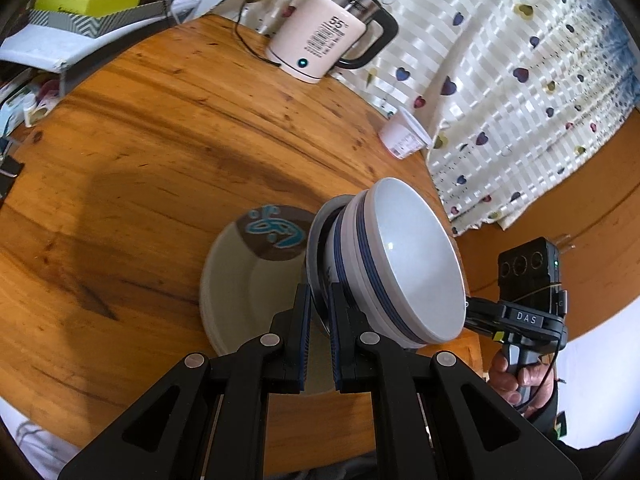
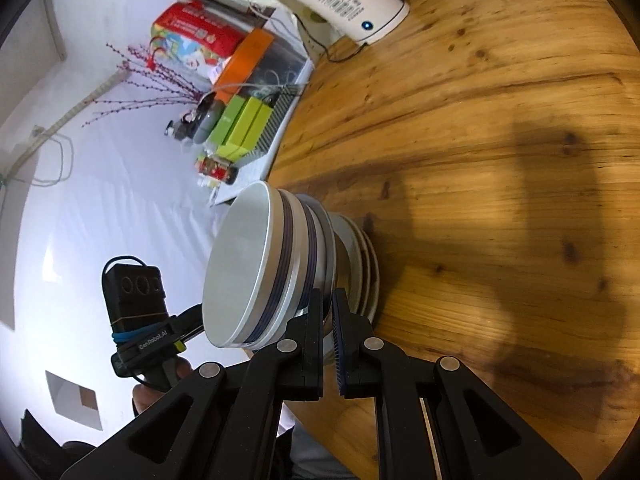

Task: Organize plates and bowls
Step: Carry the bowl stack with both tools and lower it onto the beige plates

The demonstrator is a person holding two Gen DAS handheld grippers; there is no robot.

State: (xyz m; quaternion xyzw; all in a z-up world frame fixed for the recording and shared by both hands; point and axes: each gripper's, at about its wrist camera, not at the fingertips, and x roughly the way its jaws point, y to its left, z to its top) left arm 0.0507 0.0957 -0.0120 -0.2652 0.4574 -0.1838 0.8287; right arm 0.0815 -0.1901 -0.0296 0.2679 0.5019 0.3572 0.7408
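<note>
Left gripper (image 1: 320, 300): closed on the rim of a grey plate (image 1: 316, 248), one finger on each face of the rim.
Right gripper (image 2: 327, 308): clamped on the same plate's rim (image 2: 329, 240) from the opposite side.
Bowls: two white bowls with blue stripes, nested (image 1: 400, 264), sit on the grey plate; the top bowl's empty inside faces the cameras (image 2: 236, 264).
Stack: plate and bowls are held between the two grippers, seen tilted in both views, at the table's edge.
Lower plate: a cream plate with a brown-and-teal pattern (image 1: 248, 276) lies on the table under or just beside the stack; whether the stack touches it I cannot tell.
Hands: a hand grips the right gripper's handle (image 1: 516, 376); another grips the left gripper's handle (image 2: 160, 384).
Table: round, wooden (image 1: 160, 128).
Kettle: cream with a black handle (image 1: 320, 36), at the far edge, its cord trailing off.
Cup: a white plastic cup (image 1: 404, 136) near the curtain (image 1: 520, 80).
Boxes: green boxes (image 2: 240, 128) beside the table.
</note>
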